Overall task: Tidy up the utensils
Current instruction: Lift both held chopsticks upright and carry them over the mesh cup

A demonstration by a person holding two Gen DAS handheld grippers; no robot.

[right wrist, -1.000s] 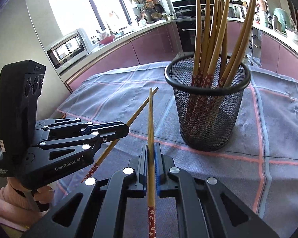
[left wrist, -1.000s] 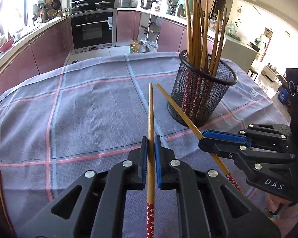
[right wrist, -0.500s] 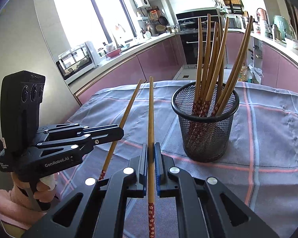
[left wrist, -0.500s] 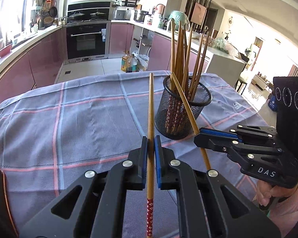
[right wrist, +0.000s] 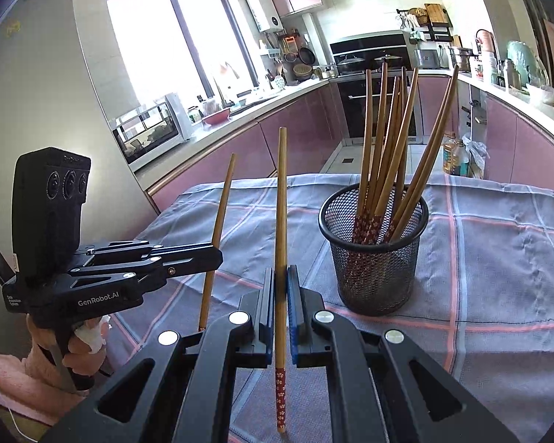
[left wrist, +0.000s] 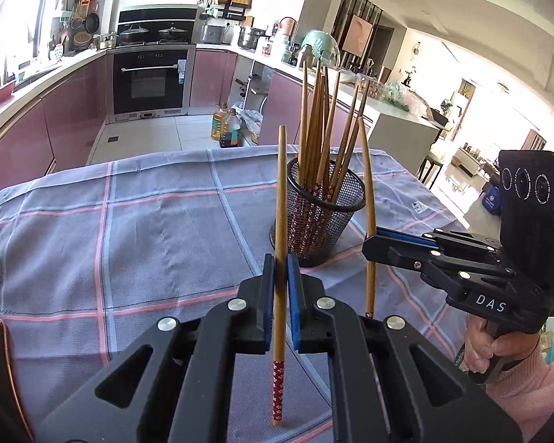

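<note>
A black mesh cup [left wrist: 319,221] holding several wooden chopsticks stands on the checked tablecloth; it also shows in the right wrist view [right wrist: 375,254]. My left gripper [left wrist: 280,262] is shut on one chopstick [left wrist: 280,199], held nearly upright, red patterned end down, left of the cup. My right gripper [right wrist: 281,275] is shut on another chopstick [right wrist: 281,214], also upright. In the left wrist view the right gripper [left wrist: 369,238] and its chopstick [left wrist: 367,184] stand just right of the cup. In the right wrist view the left gripper [right wrist: 214,254] holds its chopstick [right wrist: 219,206] at the left.
The grey-blue cloth with pink stripes [left wrist: 129,229] covers the whole table. Behind it are the kitchen floor, an oven [left wrist: 149,79] and pink cabinets. Oil bottles [left wrist: 225,127] stand on the floor beyond the far table edge.
Both grippers have risen and tilted up, so both chopsticks now stand nearly upright. The cup looks farther away and lower in both views.
</note>
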